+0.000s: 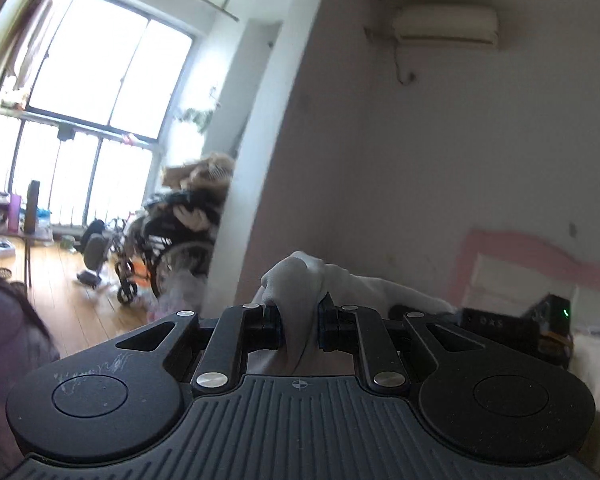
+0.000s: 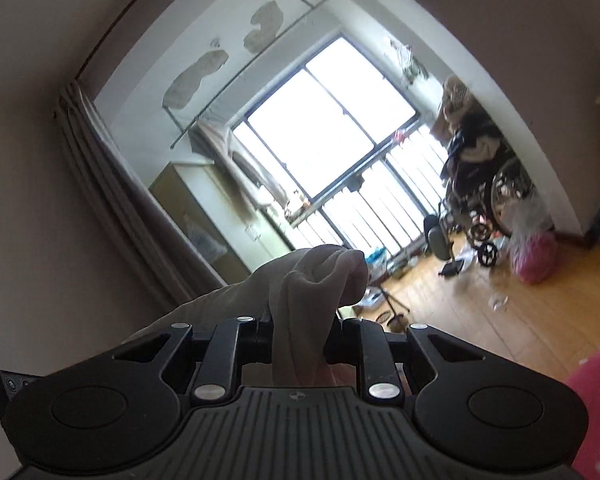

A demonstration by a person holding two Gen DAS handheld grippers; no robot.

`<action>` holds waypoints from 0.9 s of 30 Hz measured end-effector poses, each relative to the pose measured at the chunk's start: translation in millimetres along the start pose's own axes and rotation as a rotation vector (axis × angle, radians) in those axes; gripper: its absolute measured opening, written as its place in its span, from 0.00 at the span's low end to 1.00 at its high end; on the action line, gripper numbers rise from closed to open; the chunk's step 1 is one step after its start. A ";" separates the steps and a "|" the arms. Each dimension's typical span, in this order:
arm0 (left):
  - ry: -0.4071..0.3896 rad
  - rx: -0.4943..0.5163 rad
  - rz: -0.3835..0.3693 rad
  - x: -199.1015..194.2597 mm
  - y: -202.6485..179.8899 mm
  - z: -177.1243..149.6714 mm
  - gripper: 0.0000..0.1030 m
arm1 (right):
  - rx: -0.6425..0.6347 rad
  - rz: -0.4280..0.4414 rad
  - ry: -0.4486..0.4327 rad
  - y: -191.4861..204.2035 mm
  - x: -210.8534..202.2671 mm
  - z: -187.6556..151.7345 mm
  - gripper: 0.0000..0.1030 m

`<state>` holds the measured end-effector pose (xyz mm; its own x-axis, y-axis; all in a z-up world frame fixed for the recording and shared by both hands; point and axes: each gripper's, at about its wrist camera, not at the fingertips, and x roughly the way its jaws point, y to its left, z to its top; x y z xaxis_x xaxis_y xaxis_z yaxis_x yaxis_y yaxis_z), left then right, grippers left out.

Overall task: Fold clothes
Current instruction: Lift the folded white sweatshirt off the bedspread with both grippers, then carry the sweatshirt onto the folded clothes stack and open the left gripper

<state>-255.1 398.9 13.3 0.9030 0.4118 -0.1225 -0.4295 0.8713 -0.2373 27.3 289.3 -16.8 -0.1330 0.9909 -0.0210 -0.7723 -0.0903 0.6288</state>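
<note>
My left claw [image 1: 299, 322] and my right claw [image 2: 303, 338] are each clenched on a bunched fold of the pale grey garment [image 1: 300, 280], lifted clear in the air. It looks light, soft and limp; I'd grip corners or hems.

wheelchair [image 1: 168, 240] blurred, garment's [image 1: 300, 280] lower part hidden

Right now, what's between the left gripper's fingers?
A bunched fold of pale grey cloth is pinched in the left gripper. The cloth hides the pad faces and whatever lies beneath it.
</note>
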 end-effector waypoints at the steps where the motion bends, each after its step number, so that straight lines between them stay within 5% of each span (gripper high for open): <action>1: 0.033 0.004 -0.009 -9.9 -3.2 -17.0 0.13 | -0.011 -0.011 0.017 0.8 -15.9 -17.0 0.22; 6: 0.152 -0.006 -0.070 -41.9 -19.6 -66.0 0.13 | -0.033 -0.088 0.066 -2.0 -88.5 -49.7 0.22; 15: 0.225 0.070 -0.059 -58.4 -21.7 -88.7 0.13 | -0.168 -0.180 0.146 35.1 -125.6 -79.6 0.24; 24: 0.277 0.137 -0.037 -71.2 -26.3 -104.3 0.13 | -0.075 -0.212 0.165 42.0 -160.7 -104.7 0.42; 27: 0.285 0.159 -0.035 -71.2 -28.3 -106.8 0.13 | 0.075 -0.230 0.161 30.2 -181.3 -108.9 0.46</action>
<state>-308.1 316.4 -74.2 0.8686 0.3096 -0.3870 -0.3717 0.9234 -0.0957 -39.5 96.1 -78.7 -0.0613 0.9554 -0.2889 -0.7465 0.1482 0.6487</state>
